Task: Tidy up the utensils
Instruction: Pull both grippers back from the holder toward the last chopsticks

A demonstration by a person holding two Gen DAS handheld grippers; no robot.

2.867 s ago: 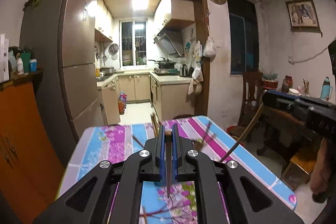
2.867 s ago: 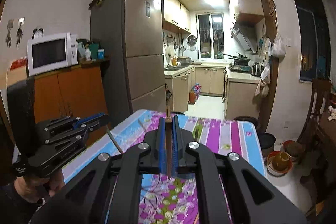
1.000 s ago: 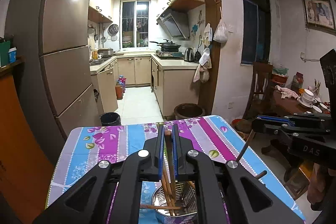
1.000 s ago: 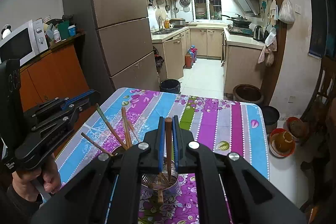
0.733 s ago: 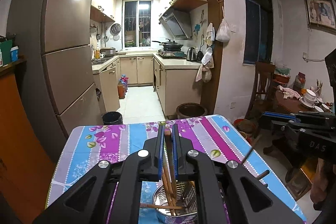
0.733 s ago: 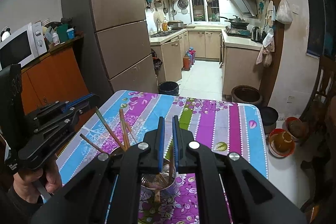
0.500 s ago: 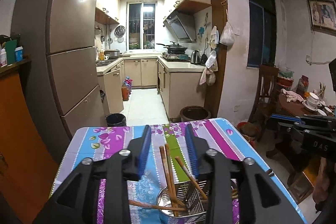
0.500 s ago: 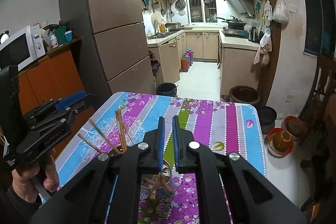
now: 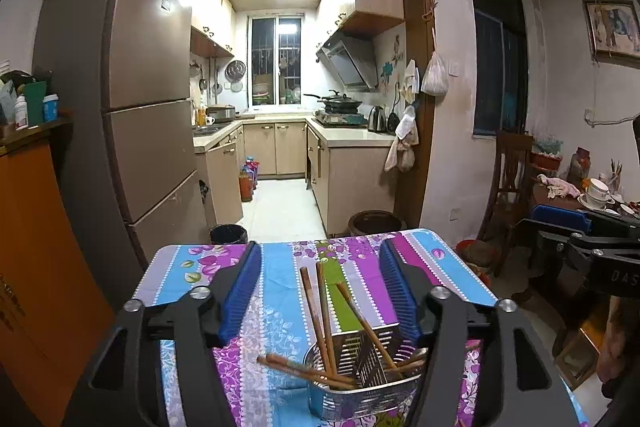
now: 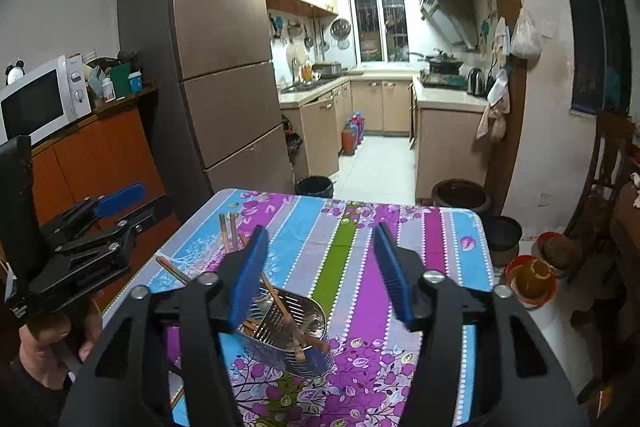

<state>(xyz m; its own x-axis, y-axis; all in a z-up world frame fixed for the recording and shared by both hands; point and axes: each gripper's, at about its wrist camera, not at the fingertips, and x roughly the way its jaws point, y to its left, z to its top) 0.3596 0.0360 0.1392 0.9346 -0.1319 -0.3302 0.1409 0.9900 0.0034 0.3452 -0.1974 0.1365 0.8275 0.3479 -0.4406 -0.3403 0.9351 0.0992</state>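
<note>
A perforated metal utensil holder [image 9: 360,383] stands on the striped floral tablecloth [image 9: 280,267]; it also shows in the right wrist view [image 10: 288,331]. Several brown wooden chopsticks [image 9: 320,311] lean inside it, and they show in the right wrist view [image 10: 228,231] too. My left gripper [image 9: 320,291] is open and empty above the holder. My right gripper [image 10: 324,275] is open and empty above the holder. The other gripper shows at each view's edge, the right one [image 9: 580,247] and the left one [image 10: 100,223].
The tablecloth [image 10: 352,235] covers a small table. A tall fridge [image 10: 224,67] and an orange cabinet [image 10: 100,155] with a microwave [image 10: 40,99] stand to the left. A wooden chair [image 9: 508,179] and a cluttered side table [image 9: 568,195] stand to the right. A bin [image 10: 314,185] and pots are on the floor beyond.
Both grippers have let go of their chopsticks into the holder and opened wide, the left a little before the right. Both cameras have drawn back slightly.
</note>
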